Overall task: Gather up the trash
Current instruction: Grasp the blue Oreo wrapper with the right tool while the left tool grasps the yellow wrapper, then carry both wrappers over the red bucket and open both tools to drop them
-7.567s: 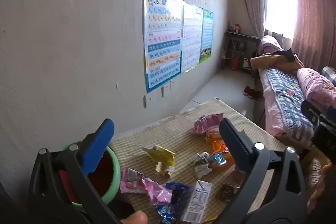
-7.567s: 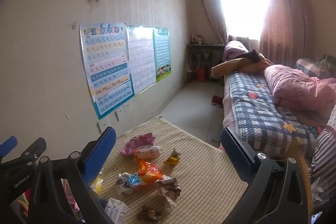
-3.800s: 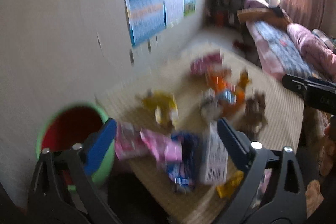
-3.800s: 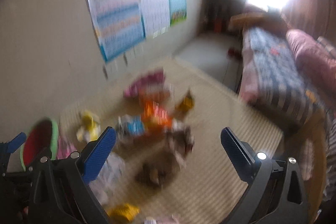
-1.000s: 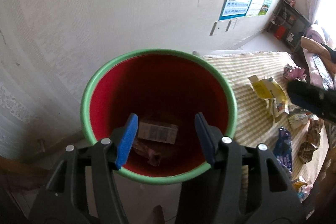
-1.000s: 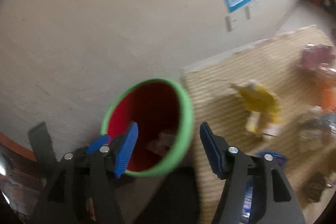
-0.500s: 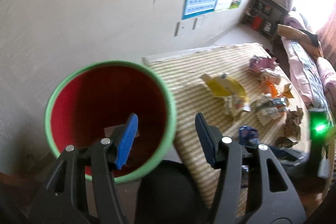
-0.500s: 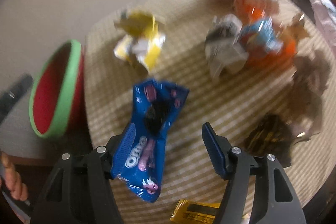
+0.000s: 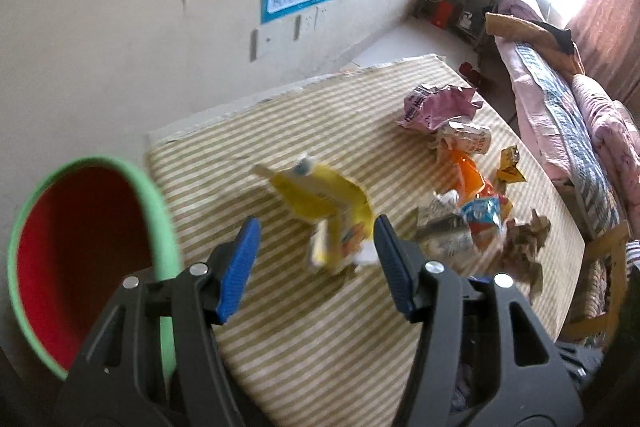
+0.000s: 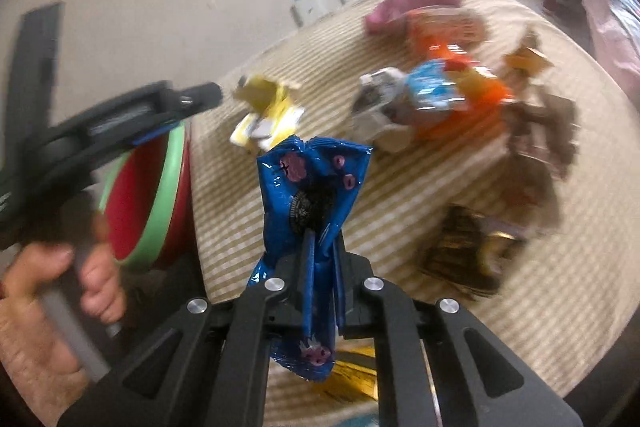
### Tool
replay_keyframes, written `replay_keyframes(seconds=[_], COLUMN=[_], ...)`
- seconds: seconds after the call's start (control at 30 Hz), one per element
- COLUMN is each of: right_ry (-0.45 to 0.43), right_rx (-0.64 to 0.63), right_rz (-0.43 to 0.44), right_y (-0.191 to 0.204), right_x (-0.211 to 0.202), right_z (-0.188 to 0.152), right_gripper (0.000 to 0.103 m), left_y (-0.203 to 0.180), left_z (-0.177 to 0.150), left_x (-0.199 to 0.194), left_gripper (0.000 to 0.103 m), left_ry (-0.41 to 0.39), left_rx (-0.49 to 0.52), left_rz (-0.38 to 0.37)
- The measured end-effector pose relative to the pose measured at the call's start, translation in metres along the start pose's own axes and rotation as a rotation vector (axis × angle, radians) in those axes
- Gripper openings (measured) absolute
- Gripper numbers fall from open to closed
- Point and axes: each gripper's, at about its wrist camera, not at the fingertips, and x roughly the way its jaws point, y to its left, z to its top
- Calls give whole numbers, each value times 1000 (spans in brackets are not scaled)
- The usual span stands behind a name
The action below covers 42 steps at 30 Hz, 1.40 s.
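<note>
A blue cookie wrapper (image 10: 312, 187) stands up between the blue pads of my right gripper (image 10: 322, 251), which is shut on it above the striped table (image 10: 400, 211). My left gripper (image 9: 316, 259) is open, with a crumpled yellow carton (image 9: 320, 203) lying on the table just beyond its fingertips and not touched. The red bin with a green rim (image 9: 80, 251) stands off the table's left edge; the right wrist view shows the bin (image 10: 148, 195) too, with the left gripper (image 10: 200, 95) over it, held by a hand (image 10: 48, 307).
More wrappers lie further along the table: a pink one (image 9: 436, 107), an orange one (image 9: 468, 175), a silver and blue one (image 9: 460, 223), a brown one (image 9: 524, 243). A dark wrapper (image 10: 468, 251) and a gold one (image 10: 356, 375) lie near my right gripper. A bed (image 9: 568, 99) stands at the right.
My right gripper has closed on the blue cookie wrapper and lifted it upright. My left gripper has swung right, from over the bin to over the table by the yellow carton.
</note>
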Motion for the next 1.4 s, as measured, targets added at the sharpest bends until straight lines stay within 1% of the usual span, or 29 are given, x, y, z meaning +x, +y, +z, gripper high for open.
replay_keyframes(seconds=[0.13,0.27,0.3,0.33,0.4,0.53,0.6,0.8,1.0,1.4], right_ry=[-35,-56,-58,-59,-57,-58,-62,-79,-77,-71], right_rx=[58,71,70,70,75,79,76,57,36,-44], right_rz=[1,-4,-5,-5,-1,3,6,8,12,46], right_y=[-13,-21,-22,-22,-25,-26,-24,-15,-2,36], right_x=[-15,-25,-27,-27,-28,-29,-30,-37,-38,-36], right_z=[0,3,3,2,1,1,1,4,6,13], right_gripper=[8,8,8,8,8,8,8,8,8,8], left_y=[-15,-17,-16,-14,-12,-11,-9,-2,11,61], left_z=[5,4,3,3,0,-3,-6,-17,-29,-50], left_x=[37,59,63,64,64,52,42,2,-32,-82], left_gripper=[56,56,55,47,45,32,31,31,31,31], left_ry=[69,124,135,141,138,111,97,28,-32,-96], left_rx=[20,25,18,12,6,22,13,12,16,-78], left_rz=[9,29,28,27,24,22,7,-4,15,69])
